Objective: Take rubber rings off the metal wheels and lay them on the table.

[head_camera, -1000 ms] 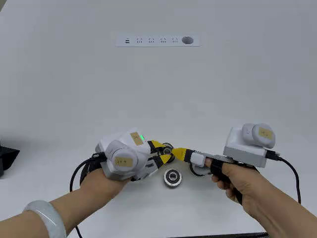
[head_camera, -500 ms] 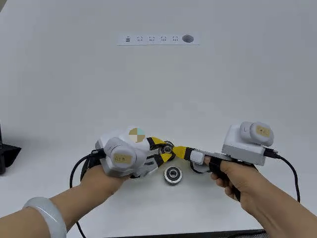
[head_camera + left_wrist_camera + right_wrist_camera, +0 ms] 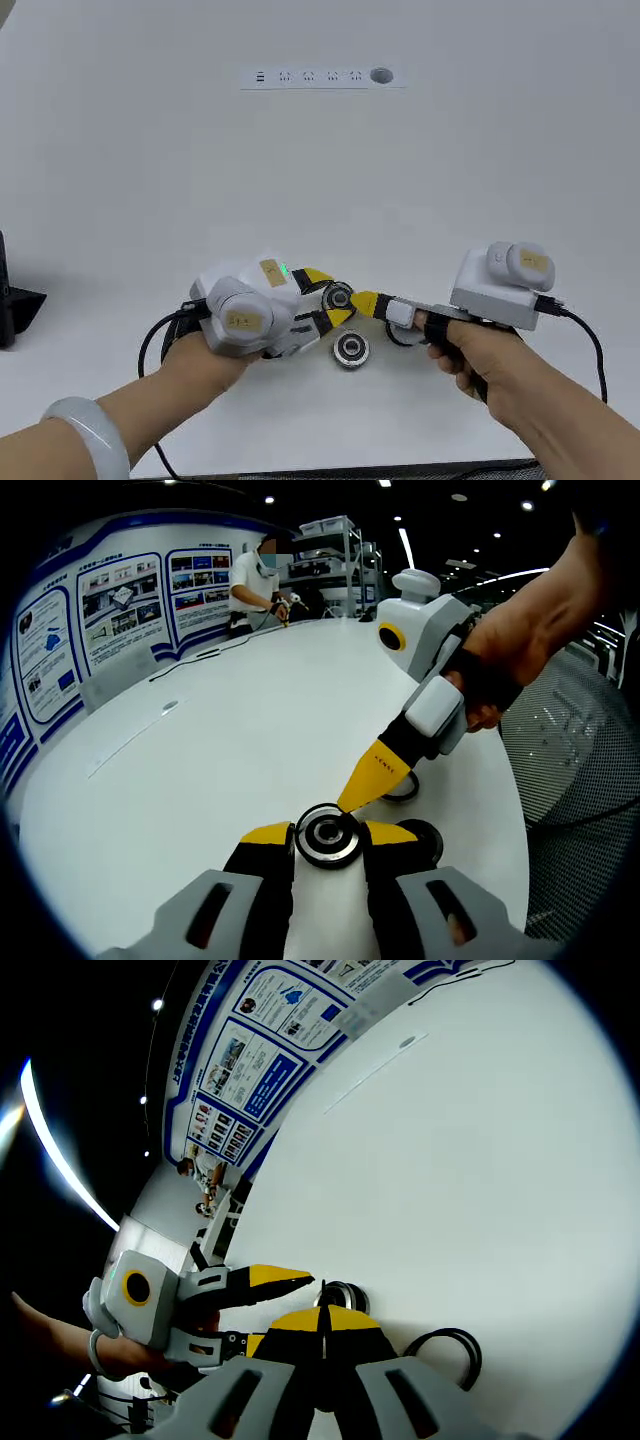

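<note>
I judge I'm in the middle of stripping a ring: my left gripper [image 3: 328,297] comes in from the left near the counter's [image 3: 320,180] near edge, its jaws clamped on either side of a metal wheel [image 3: 327,835] held just above the surface, bearing face turned up toward me. My right gripper [image 3: 362,302] reaches across from the right, wrist low and level, jaws pressed together into one yellow point that meets the wheel's rim (whether they have nipped any rubber there I cannot tell). The next move, I think, calls for a firm bite on the ring's edge and a peel away from the wheel while my left holds steady. A second wheel [image 3: 350,349] lies flat on the counter just nearer me than the held one, and one rubber ring [image 3: 447,1333] lies loose beside my right jaws. Well beyond, a power strip [image 3: 322,76] sits toward the far edge.
</note>
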Available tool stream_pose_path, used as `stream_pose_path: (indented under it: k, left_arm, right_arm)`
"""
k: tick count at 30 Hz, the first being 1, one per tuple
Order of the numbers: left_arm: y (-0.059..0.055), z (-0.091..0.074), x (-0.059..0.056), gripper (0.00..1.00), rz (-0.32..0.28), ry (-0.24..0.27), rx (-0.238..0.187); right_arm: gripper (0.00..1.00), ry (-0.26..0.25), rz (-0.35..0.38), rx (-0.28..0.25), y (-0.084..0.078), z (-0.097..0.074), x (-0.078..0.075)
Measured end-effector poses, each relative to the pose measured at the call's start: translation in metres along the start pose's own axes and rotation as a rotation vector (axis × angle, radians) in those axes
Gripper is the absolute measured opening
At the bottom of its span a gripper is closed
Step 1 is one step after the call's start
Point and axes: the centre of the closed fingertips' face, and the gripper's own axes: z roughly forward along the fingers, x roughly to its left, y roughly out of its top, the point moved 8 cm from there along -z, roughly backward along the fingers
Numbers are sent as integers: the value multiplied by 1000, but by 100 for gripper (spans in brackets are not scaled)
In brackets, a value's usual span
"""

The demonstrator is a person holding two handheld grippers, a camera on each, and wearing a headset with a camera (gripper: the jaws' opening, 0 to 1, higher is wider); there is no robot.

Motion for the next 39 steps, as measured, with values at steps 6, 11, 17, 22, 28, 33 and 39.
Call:
stream_pose_path:
  k: [6, 11, 17, 22, 28, 33, 39]
  left_arm:
    - [-2, -1, 0, 32, -7, 2, 2]
    - [-3, -1, 0, 39, -15, 8, 2]
    - [-5, -4, -1, 43, -22, 14, 5]
    - [-6, -7, -2, 46, -28, 15, 0]
    - [-5, -11, -4, 47, -42, 19, -17]
    - [-7, -17, -5, 49, -51, 20, -25]
    - [-15, -23, -6, 49, -61, 24, -12]
  right_arm:
    - [2, 9, 0, -2, 0, -1, 3]
    - [2, 19, 0, -7, -1, -3, 7]
    - [2, 38, 4, -18, -1, -8, 12]
    - [2, 54, 13, -32, -2, -15, 16]
    - [2, 65, 34, -50, -7, -24, 18]
    - [2, 58, 51, -74, -9, -36, 16]
    - [2, 8, 82, -104, -10, -56, -2]
